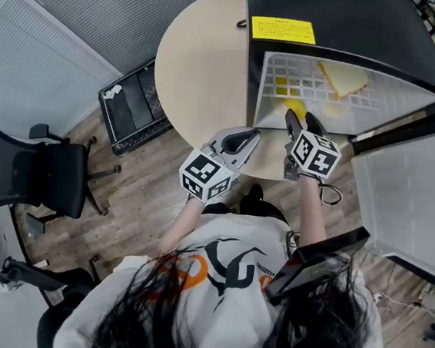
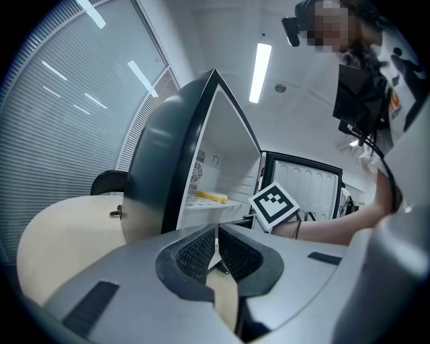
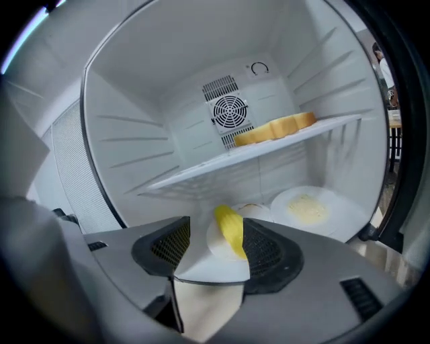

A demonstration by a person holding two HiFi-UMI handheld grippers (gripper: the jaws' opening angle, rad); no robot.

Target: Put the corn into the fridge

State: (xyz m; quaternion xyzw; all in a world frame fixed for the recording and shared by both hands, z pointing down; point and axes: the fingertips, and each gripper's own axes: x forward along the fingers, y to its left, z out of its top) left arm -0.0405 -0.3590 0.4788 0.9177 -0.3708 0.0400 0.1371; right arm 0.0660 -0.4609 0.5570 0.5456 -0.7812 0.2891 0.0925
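A yellow corn cob [image 3: 228,228] lies on a small white plate [image 3: 218,247] on the floor of the open black fridge [image 1: 335,12]. My right gripper [image 3: 216,236] reaches into the fridge mouth. Its jaws stand apart on either side of the cob, which sits close to the right jaw. From the head view the cob [image 1: 294,108] shows just ahead of the right gripper [image 1: 299,122]. My left gripper [image 1: 240,142] hovers over the table edge left of the fridge, shut with nothing in it [image 2: 216,250].
A yellow wedge of food [image 3: 275,127] rests on the fridge's wire shelf [image 3: 201,171]. A second plate [image 3: 306,207] sits on the fridge floor at right. The fridge door [image 1: 407,205] hangs open to the right. The round beige table [image 1: 202,67], a black chair [image 1: 32,173] and a black cart [image 1: 136,107] are nearby.
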